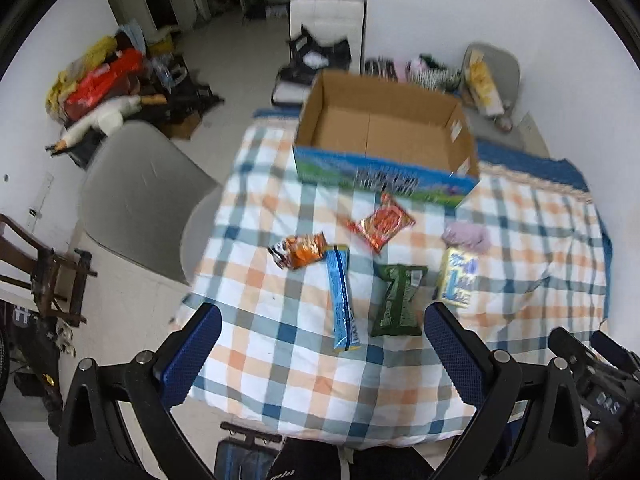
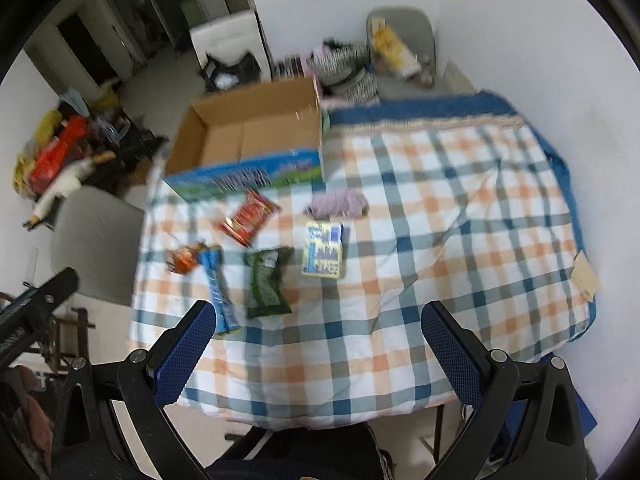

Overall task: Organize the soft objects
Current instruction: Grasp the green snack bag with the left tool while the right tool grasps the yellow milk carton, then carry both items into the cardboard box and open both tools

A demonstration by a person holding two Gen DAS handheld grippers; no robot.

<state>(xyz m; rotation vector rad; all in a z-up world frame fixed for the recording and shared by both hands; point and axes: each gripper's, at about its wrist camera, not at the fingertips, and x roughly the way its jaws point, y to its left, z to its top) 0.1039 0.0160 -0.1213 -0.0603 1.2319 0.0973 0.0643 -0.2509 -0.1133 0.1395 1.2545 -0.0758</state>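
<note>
The left gripper (image 1: 322, 344) hangs above the near edge of the table with its blue fingers spread wide and nothing between them; the right gripper (image 2: 316, 344) is the same, spread wide and empty over bare checked cloth (image 2: 440, 240). Neither touches anything, so the sorting looks to be at its very start: every packet lies on the cloth and the cardboard box (image 1: 384, 128) at the far side of the table shows only its bare bottom.

From left to right in the left wrist view, the orange snack bag (image 1: 300, 250) lies furthest left, its edge touching the top of the long blue packet (image 1: 342, 296), which runs toward the near edge. The red packet (image 1: 382, 222) lies further back, just in front of the box. The green bag (image 1: 400, 300) lies beside the blue packet, and the yellow pack (image 1: 458, 278) sits right of that, with a pale purple bundle (image 1: 468, 236) just behind it.

The blue packet and green bag lie ahead of the left gripper, between the lines of its fingers and nearest to it. In the right wrist view all the packets sit to the left of that gripper's centre.

The next move probably calls for lowering the left gripper onto the blue packet or green bag, closing gently so the soft wrapper is not crushed, then carrying it to the box.
</note>
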